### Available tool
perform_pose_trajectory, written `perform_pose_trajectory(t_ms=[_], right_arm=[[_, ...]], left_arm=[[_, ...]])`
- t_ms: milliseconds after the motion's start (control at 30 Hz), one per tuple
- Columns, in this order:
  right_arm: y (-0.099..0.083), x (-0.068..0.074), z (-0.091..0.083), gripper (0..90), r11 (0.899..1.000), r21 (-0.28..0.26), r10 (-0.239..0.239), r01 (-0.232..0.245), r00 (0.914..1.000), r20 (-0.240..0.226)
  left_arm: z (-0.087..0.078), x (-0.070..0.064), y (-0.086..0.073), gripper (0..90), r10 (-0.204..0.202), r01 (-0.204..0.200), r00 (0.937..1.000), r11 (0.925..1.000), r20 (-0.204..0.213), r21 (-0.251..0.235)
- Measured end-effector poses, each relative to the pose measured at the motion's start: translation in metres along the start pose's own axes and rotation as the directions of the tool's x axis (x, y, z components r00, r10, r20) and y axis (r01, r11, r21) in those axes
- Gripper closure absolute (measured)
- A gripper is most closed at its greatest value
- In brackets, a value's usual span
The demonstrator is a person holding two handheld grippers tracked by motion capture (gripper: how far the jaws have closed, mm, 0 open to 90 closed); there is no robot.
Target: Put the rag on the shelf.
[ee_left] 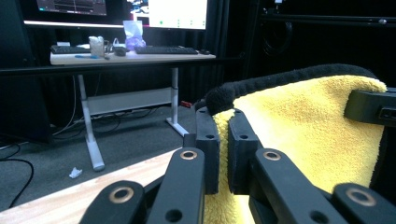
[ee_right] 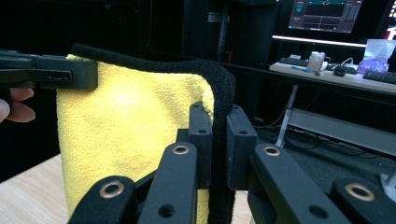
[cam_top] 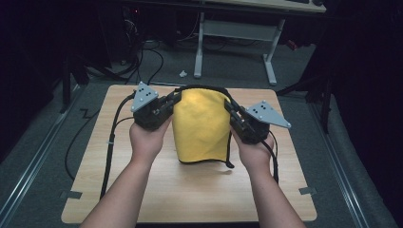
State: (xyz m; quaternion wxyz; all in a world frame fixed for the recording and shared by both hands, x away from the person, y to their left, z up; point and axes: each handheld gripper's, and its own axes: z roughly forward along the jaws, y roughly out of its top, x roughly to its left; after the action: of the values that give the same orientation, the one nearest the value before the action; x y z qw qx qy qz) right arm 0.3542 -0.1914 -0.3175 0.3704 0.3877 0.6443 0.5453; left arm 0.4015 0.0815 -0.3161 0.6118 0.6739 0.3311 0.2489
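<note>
Hands come in from the bottom of the high view, each holding a gripper over a light wooden desk [cam_top: 142, 199]. The left gripper [cam_top: 173, 101] and the right gripper [cam_top: 229, 107] face each other, and between them hangs a yellow microfibre cloth [cam_top: 202, 126] with a black hemmed edge. Each gripper is clamped on an upper corner of the cloth, the left one on its left corner, the right one on its right corner. The cloth's top edge arches between the two grippers, and its lower edge touches the desk below and between them. A black cable [cam_top: 110, 142] trails from the left gripper down the desk

Left gripper view: the left gripper [ee_left: 223, 140] has its jaws closed together on the cloth [ee_left: 303, 135], the black hem [ee_left: 280, 79] curling over just above the jaw tips. Yellow pile spreads to the right of the jaws, and the right gripper's jaw [ee_left: 369, 105] bites the far corner. Beyond, to the left, stands a white-legged table [ee_left: 130, 56] with keyboards on it

Right gripper view: the right gripper [ee_right: 219, 140] is shut on the hem [ee_right: 219, 93], which runs down between its jaws. The cloth [ee_right: 126, 135] hangs to the left of them, with the left gripper's jaw [ee_right: 56, 72] holding the far top corner and fingers [ee_right: 16, 105] behind it
</note>
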Motion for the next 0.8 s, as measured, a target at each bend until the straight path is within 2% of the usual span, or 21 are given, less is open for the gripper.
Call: perform_pose_trajectory(t_ms=[133, 300, 533, 600, 733, 800], right_arm=[[0.005, -0.007, 0.01, 84.0, 1.0, -0.006, 0.024, -0.024, 0.9997, 0.0], [0.017, -0.013, 0.02, 84.0, 1.0, -0.02, 0.006, -0.006, 1.0, 0.003], [0.037, -0.022, 0.034, 84.0, 0.998, -0.05, 0.023, -0.022, 0.9997, 0.007], [0.04, -0.025, 0.039, 84.0, 0.998, -0.054, 0.026, -0.026, 0.9996, 0.011], [0.041, -0.034, 0.052, 84.0, 0.999, -0.036, 0.039, -0.038, 0.9989, 0.025], [0.041, -0.04, 0.058, 84.0, 0.999, -0.028, 0.039, -0.038, 0.9987, 0.033]], left_arm=[[0.014, 0.006, 0.011, 85.6, 0.012, -0.012, 0.9999, 0.9999, -0.003, -0.001], [0.023, 0.015, 0.027, 85.6, 0.013, -0.013, 0.9999, 0.9997, 0.001, -0.02], [0.033, 0.023, 0.045, 85.6, 0.003, -0.003, 1.0, 0.999, 0.004, -0.044], [0.039, 0.028, 0.052, 85.6, 0.022, -0.022, 0.9997, 0.9985, -0.012, -0.049], [0.05, 0.04, 0.056, 85.6, -0.01, 0.01, 0.9998, 0.9989, -0.018, -0.047], [0.054, 0.041, 0.057, 85.6, -0.007, 0.006, 0.9998, 0.9992, -0.019, -0.039]])
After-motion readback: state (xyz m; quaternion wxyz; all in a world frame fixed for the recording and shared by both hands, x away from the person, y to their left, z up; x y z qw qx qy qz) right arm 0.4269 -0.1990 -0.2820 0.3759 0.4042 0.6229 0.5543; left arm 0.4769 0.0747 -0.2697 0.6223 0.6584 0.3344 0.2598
